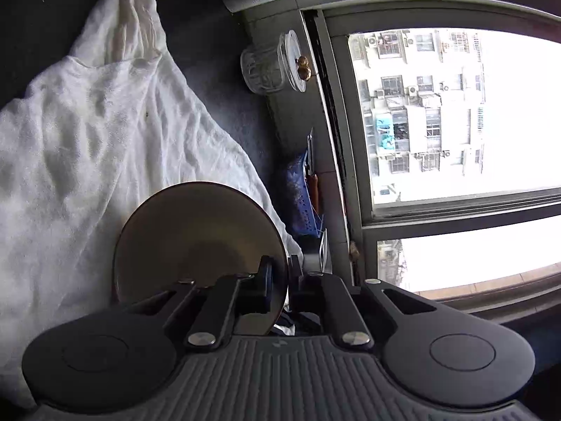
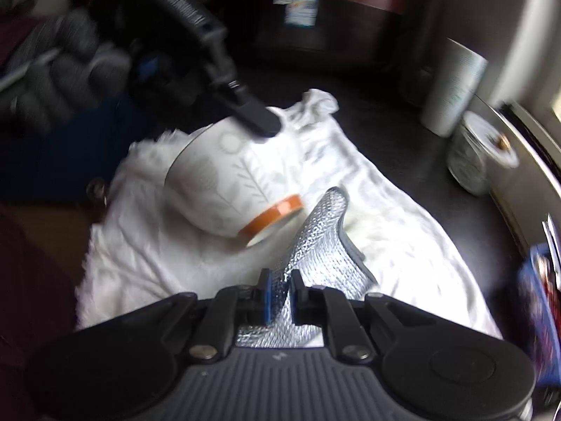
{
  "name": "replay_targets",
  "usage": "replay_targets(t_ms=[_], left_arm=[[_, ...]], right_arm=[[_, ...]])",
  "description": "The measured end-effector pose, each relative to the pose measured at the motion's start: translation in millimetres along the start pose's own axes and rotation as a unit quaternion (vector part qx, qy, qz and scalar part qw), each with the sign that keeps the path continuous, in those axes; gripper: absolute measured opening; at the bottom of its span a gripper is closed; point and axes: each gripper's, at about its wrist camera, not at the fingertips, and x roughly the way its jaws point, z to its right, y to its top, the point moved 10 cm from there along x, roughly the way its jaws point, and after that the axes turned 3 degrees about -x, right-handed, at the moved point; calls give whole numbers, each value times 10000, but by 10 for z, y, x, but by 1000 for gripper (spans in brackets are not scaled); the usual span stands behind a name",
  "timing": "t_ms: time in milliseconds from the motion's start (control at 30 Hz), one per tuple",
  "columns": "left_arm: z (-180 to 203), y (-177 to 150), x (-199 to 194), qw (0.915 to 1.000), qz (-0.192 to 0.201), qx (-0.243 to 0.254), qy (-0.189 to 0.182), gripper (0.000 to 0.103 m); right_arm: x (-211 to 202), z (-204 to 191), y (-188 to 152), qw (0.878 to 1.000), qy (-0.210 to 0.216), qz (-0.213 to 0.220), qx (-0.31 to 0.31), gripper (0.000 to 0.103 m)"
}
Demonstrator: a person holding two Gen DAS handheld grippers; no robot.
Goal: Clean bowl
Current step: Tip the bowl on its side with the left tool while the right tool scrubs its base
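Note:
In the left wrist view my left gripper [image 1: 280, 273] is shut on the rim of the bowl [image 1: 196, 242], whose dark, shiny inside faces the camera, tilted on edge over the white towel [image 1: 87, 133]. The right wrist view shows the same bowl [image 2: 224, 182] from outside: white with a pale leaf pattern and an orange foot ring, held at the rim by the left gripper [image 2: 259, 122]. My right gripper [image 2: 280, 294] is shut on a silver scouring cloth [image 2: 315, 245], which sticks out over the towel [image 2: 385, 231] just right of the bowl's foot, apart from it.
A glass jar with a lid [image 1: 273, 65] stands by the window frame [image 1: 336, 105], also seen as the jar [image 2: 480, 154]. A white cylinder [image 2: 452, 87] stands behind it. A blue basket [image 2: 540, 291] sits at the right, the same basket [image 1: 298, 196] near the sill. Dark clutter fills the left.

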Motion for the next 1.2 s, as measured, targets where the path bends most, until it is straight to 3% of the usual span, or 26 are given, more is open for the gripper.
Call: replay_targets(t_ms=[200,600,700,967,1100,1200], left_arm=[[-36,103,-27,9998,-171,20,-112,9],[-107,185,45,9981,-520,-104,-310,13],[-130,161,73,9982,-552,-106,-215,15],[-206,134,31,9971,-364,-564,-368,17],[-280,165,-47,9928,-168,-983,-671,16],[-314,189,-95,9895,-46,-1181,-827,17]], right_arm=[[171,-124,60,9959,191,-161,-874,5],[152,5,156,9980,-47,-189,-600,4],[188,-22,135,9994,-26,-242,-262,4],[294,-131,81,9966,32,-339,752,5],[237,-193,191,9969,-220,55,748,5],[170,-312,241,9985,-165,179,495,5]])
